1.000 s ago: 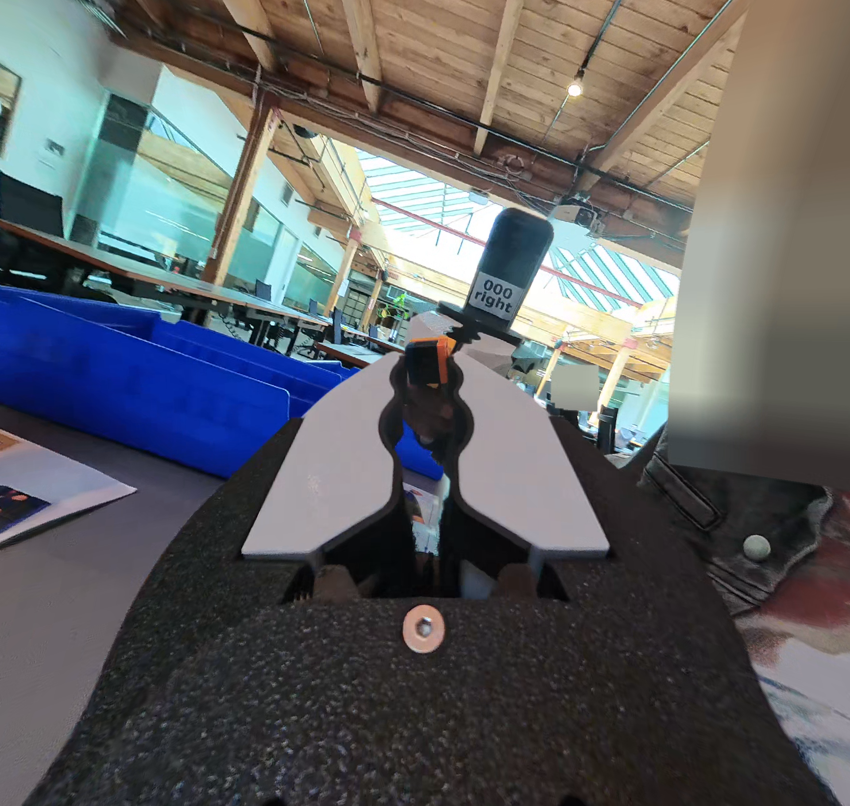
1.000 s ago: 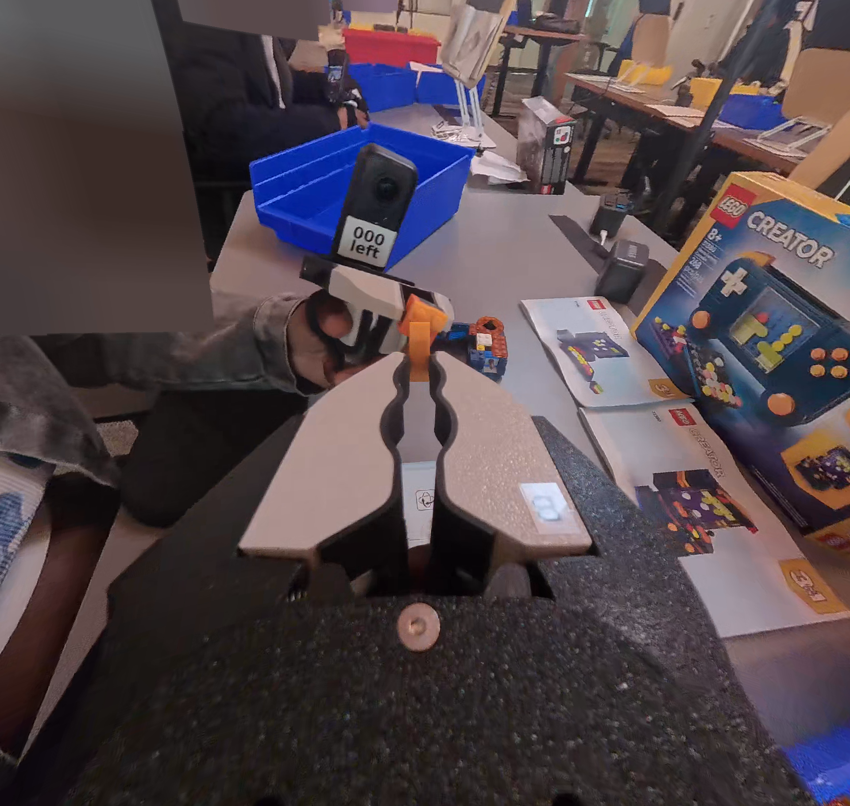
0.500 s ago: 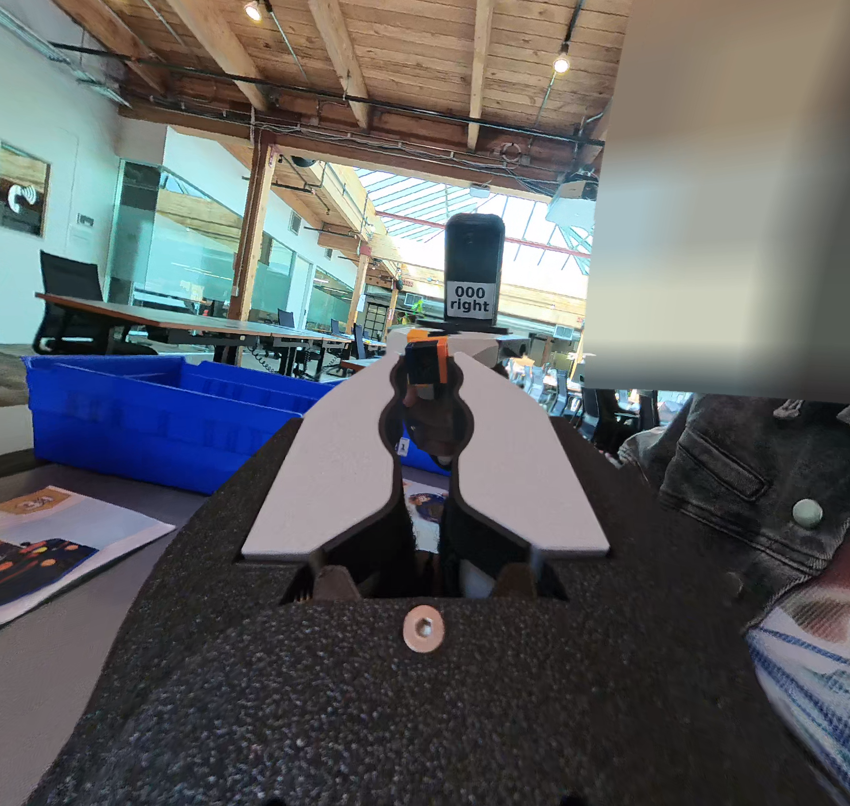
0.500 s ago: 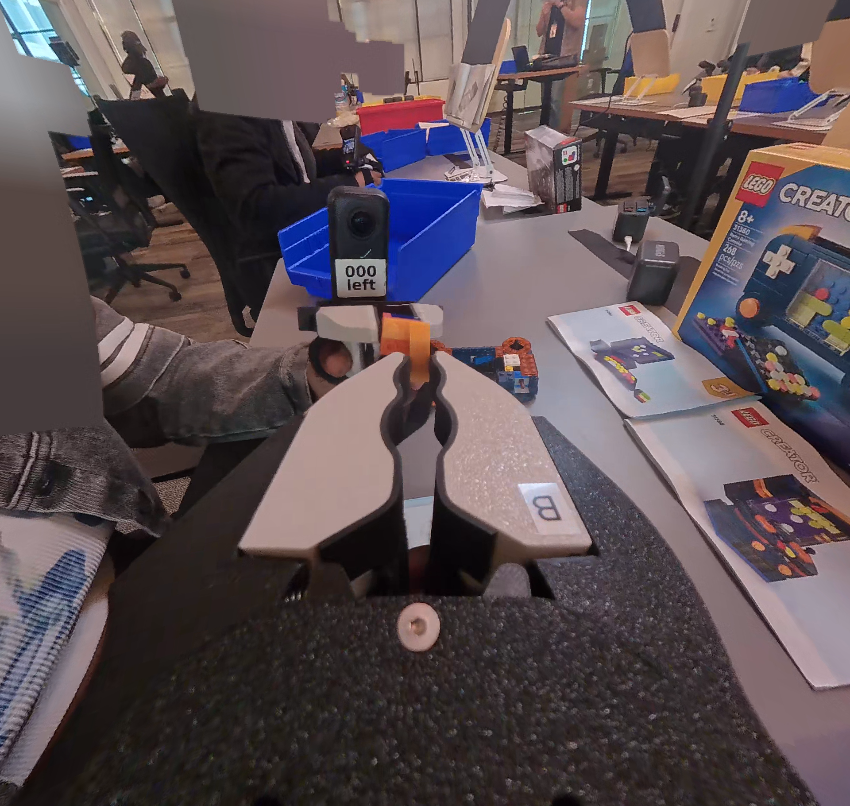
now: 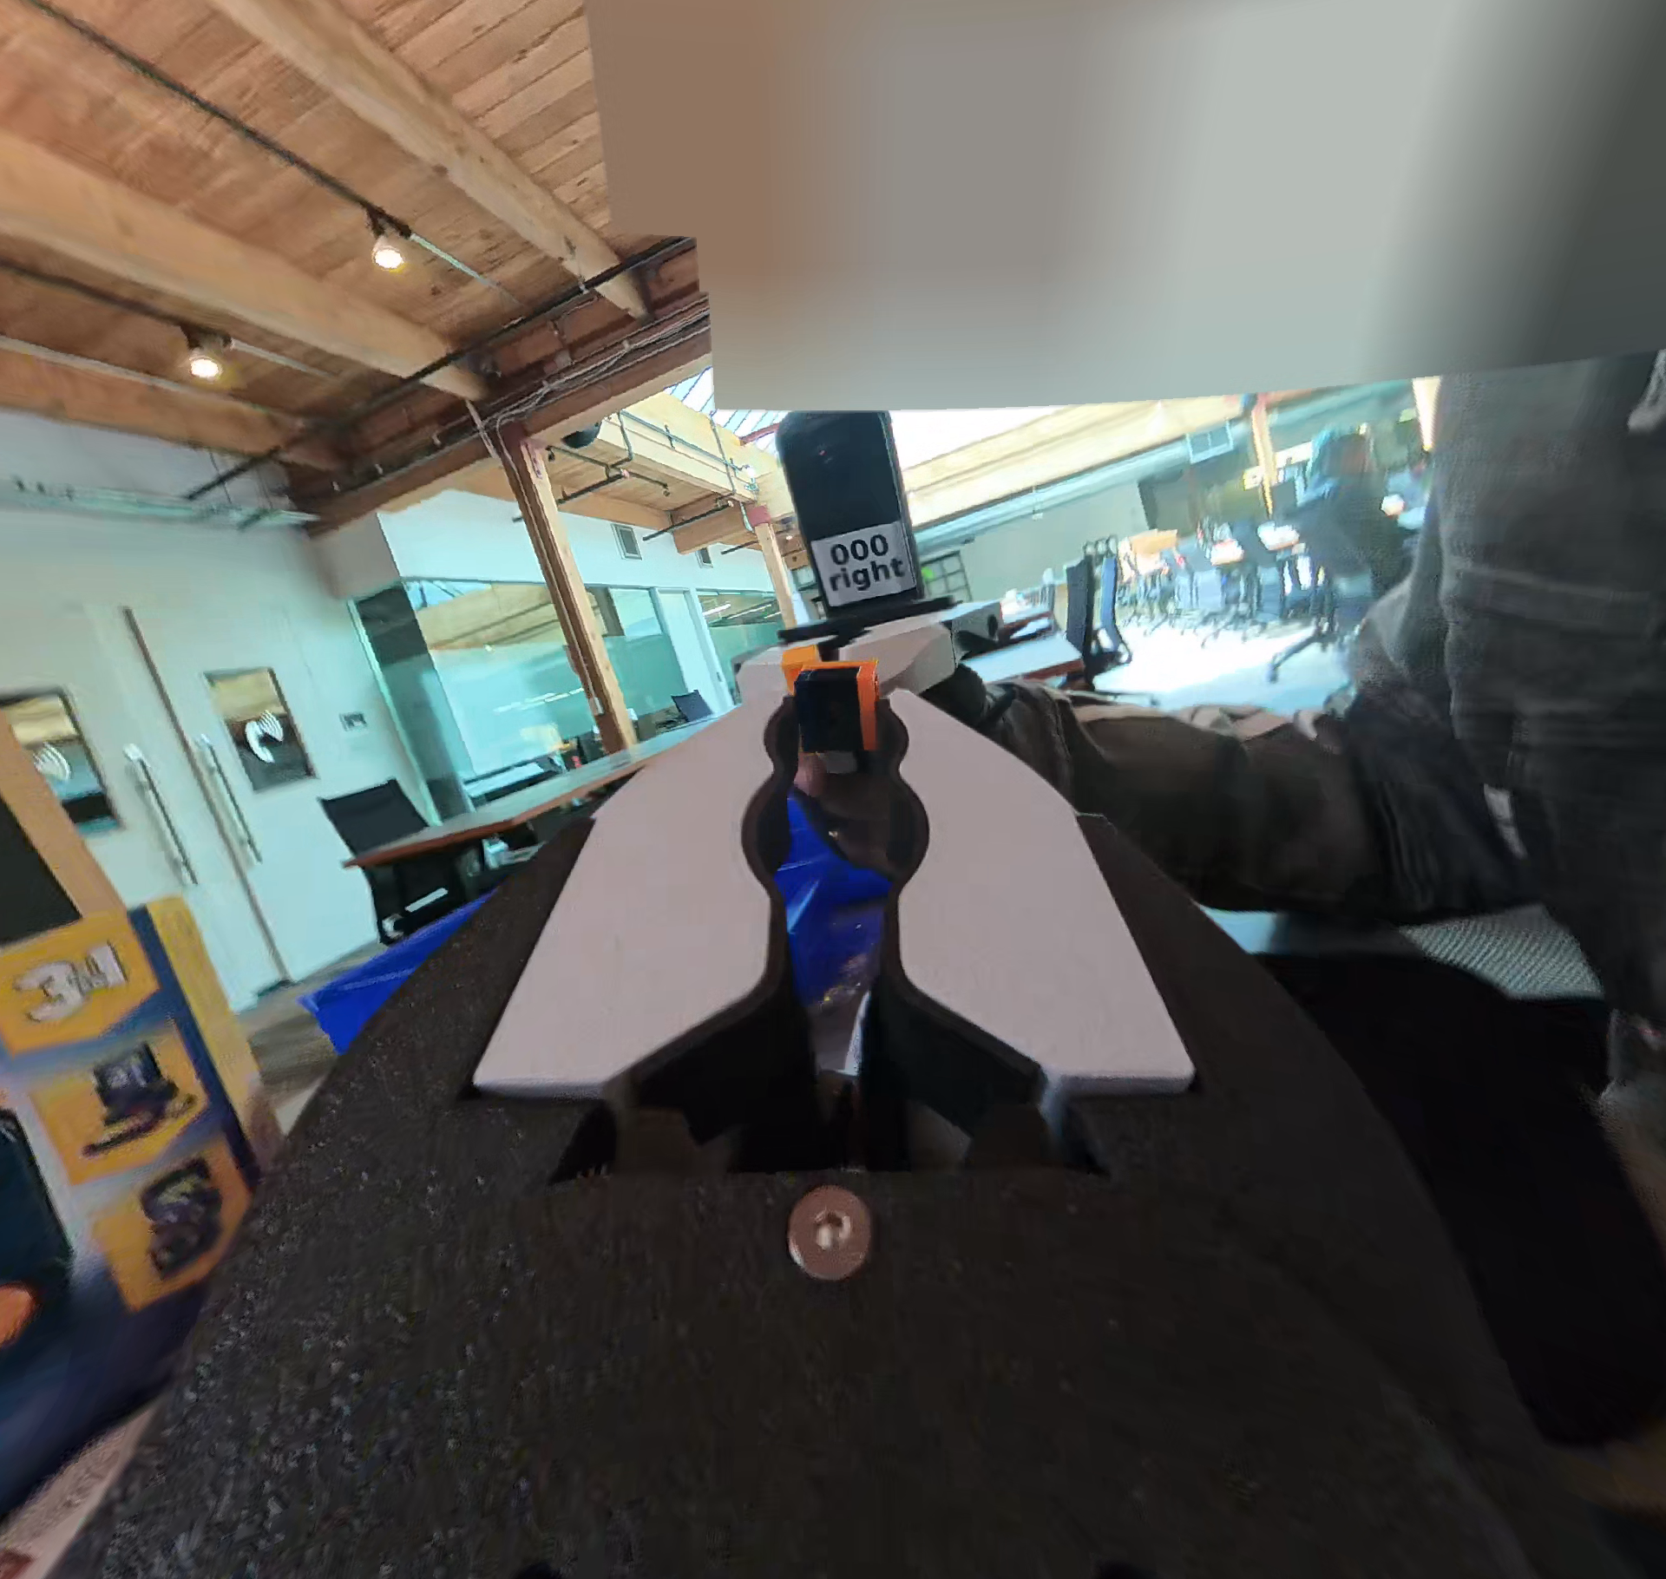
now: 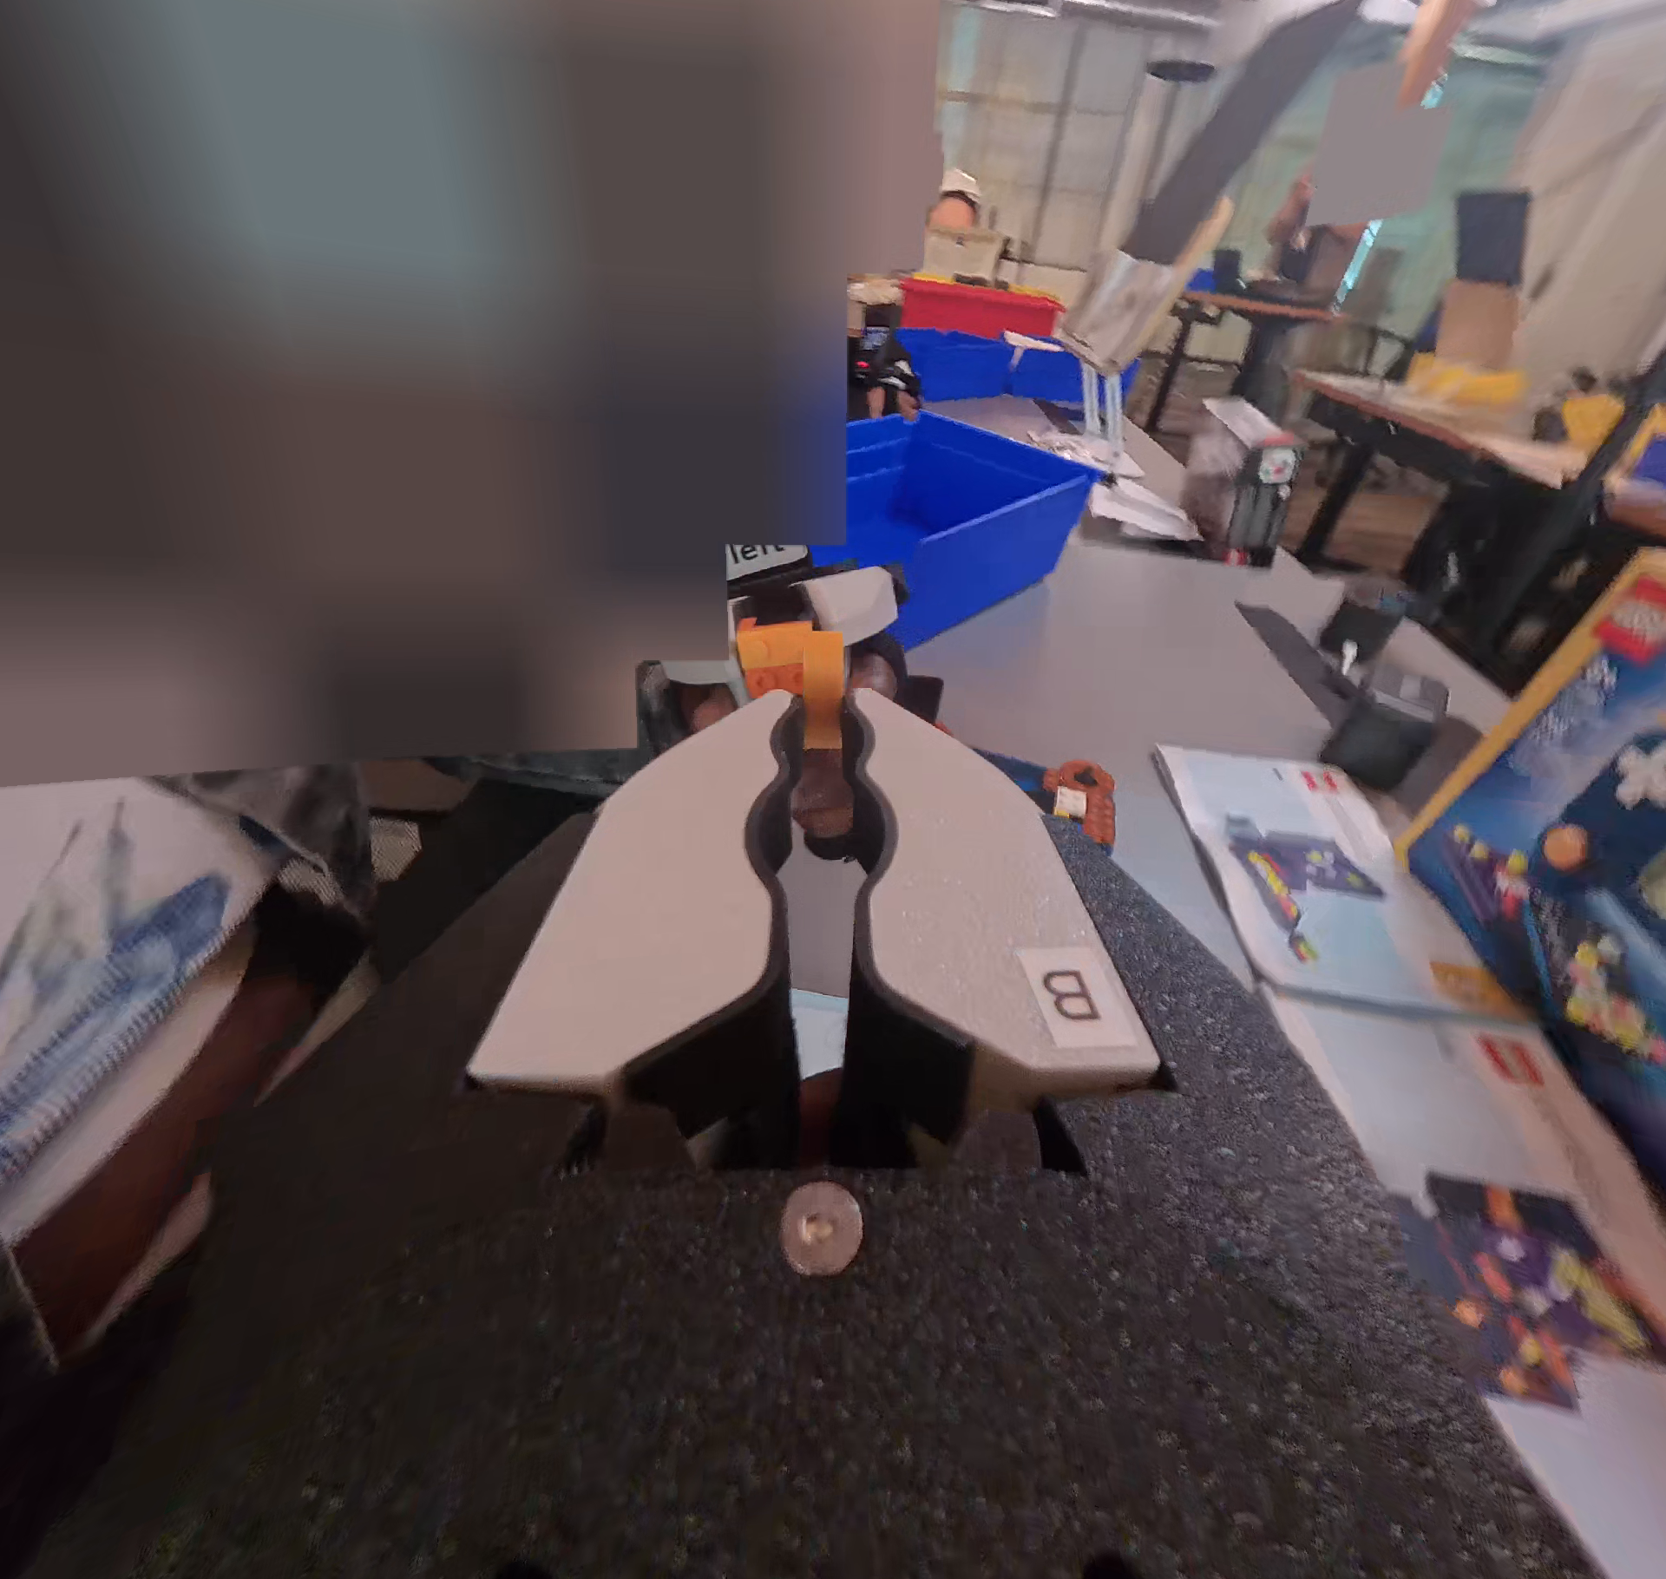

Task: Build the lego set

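Your left gripper (image 5: 834, 715) is clenched on a small orange and dark brick piece (image 5: 834, 711) at frame centre. Your right gripper (image 6: 822, 706) grasps a thin orange piece (image 6: 822, 690), touching that brick. A blue bin (image 6: 983, 508) stands behind, upper right.

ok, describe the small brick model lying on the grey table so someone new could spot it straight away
Start at the large blue plastic bin on the grey table, then come toward the camera to the open instruction booklet. Just left of the booklet, by the right gripper, lies the small brick model: dark orange with a pale tile, the only loose build lying there.
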Available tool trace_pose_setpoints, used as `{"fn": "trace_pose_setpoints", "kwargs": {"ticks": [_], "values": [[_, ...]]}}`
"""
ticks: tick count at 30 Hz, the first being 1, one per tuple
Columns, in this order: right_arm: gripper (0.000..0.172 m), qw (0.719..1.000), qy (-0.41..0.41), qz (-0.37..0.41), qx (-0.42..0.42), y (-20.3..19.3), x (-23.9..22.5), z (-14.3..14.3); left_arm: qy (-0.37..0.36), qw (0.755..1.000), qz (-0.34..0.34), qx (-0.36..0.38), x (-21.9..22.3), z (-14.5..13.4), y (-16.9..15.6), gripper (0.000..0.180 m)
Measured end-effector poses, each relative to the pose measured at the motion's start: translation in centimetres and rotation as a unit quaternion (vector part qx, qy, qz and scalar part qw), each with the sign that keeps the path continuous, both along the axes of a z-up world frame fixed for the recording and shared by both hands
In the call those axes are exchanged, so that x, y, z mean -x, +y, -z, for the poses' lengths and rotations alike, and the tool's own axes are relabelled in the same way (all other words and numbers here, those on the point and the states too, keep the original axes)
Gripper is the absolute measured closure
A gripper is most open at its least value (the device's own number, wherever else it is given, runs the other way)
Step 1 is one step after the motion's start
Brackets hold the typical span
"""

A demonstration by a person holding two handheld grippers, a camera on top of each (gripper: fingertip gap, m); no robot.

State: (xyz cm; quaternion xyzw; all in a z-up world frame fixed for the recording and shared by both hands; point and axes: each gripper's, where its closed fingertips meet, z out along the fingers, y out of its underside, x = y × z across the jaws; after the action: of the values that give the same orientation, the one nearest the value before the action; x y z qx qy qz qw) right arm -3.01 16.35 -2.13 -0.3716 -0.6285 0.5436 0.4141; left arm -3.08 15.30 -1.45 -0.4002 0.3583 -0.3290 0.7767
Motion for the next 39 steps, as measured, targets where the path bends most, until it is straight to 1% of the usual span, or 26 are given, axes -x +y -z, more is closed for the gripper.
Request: {"fn": "trace_pose_setpoints", "kwargs": {"ticks": [2, 5, 7, 9, 12, 15, 21, 30, 39], "values": [[0.164, 0.998, 0.024, -0.021, -0.058, -0.8, -0.5, 0.2, 0.026, 0.999, -0.009, -0.033, -0.7, 0.2, -0.6, 0.165], [0.164, 0.993, 0.053, -0.028, -0.102, -0.6, -2.5, -1.0, 0.035, 0.999, -0.007, -0.040, -1.0, 0.3, -0.8, 0.165], [0.164, 0.986, 0.089, -0.013, -0.137, 0.2, -5.2, -3.0, 0.035, 0.998, -0.011, -0.047, -0.9, 0.1, -0.9, 0.165], [0.164, 0.975, 0.126, 0.020, -0.184, 1.2, -8.4, -4.9, 0.049, 0.997, -0.017, -0.060, -1.2, 0.2, -1.1, 0.165], [0.164, 0.963, 0.127, 0.072, -0.225, 3.0, -11.7, -5.8, 0.066, 0.995, -0.021, -0.075, -1.9, 0.5, -1.4, 0.165], [0.164, 0.960, 0.142, 0.074, -0.229, 3.2, -12.7, -6.1, 0.076, 0.993, -0.027, -0.083, -2.1, 0.7, -1.3, 0.165], [0.164, 0.961, 0.117, 0.060, -0.244, 2.8, -11.7, -4.8, 0.068, 0.992, -0.037, -0.095, -1.8, 0.3, -1.4, 0.165], [0.164, 0.963, 0.130, 0.055, -0.229, 3.0, -11.9, -4.9, 0.073, 0.990, -0.044, -0.108, -2.0, 0.2, -1.6, 0.165], [0.164, 0.965, 0.119, 0.049, -0.227, 3.0, -11.4, -4.4, 0.067, 0.991, -0.048, -0.105, -1.7, 0.1, -1.4, 0.165]]}}
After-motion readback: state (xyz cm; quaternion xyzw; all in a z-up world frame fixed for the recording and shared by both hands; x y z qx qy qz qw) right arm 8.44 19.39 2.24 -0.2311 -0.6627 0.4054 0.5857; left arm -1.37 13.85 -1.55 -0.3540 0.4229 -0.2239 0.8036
